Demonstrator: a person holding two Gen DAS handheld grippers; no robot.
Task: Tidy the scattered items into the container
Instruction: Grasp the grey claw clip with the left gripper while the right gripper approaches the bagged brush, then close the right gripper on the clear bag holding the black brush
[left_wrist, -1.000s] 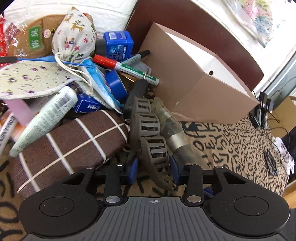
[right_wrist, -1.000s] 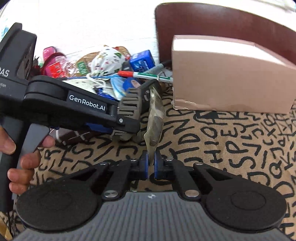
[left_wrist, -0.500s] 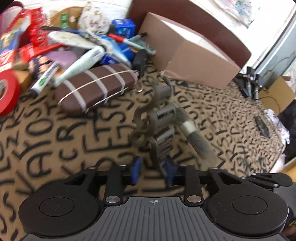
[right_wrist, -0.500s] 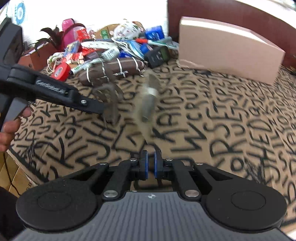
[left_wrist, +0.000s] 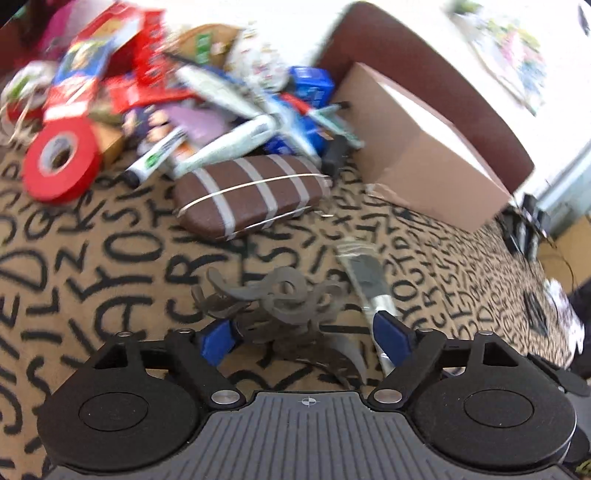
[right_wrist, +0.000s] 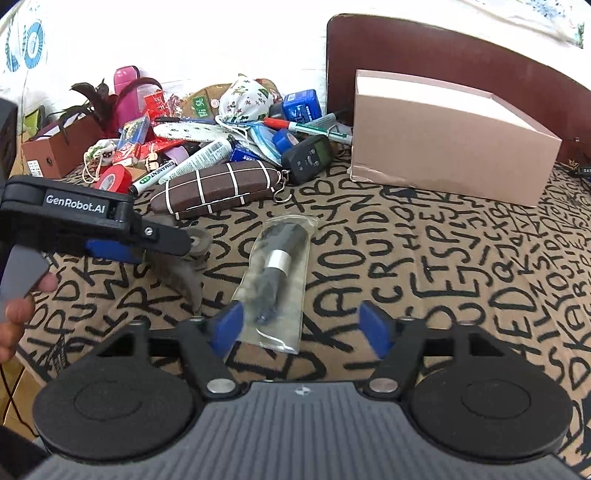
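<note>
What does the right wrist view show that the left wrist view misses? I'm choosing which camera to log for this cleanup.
Only the right wrist view shows the black scale, the pink bottle and the left gripper's side, its fingers blurred. Only the left wrist view shows that gripper open from behind. Both show the bagged dark item lying on the letter-print cloth, the brown striped case, the red tape roll and the cardboard box.

Open stretch: the letter-patterned tan cloth (right_wrist: 424, 266) lies bare right of the clear plastic packet (right_wrist: 277, 273).
Far barriers: a pink cardboard box (right_wrist: 443, 147); a heaped clutter pile (right_wrist: 221, 140).
</note>
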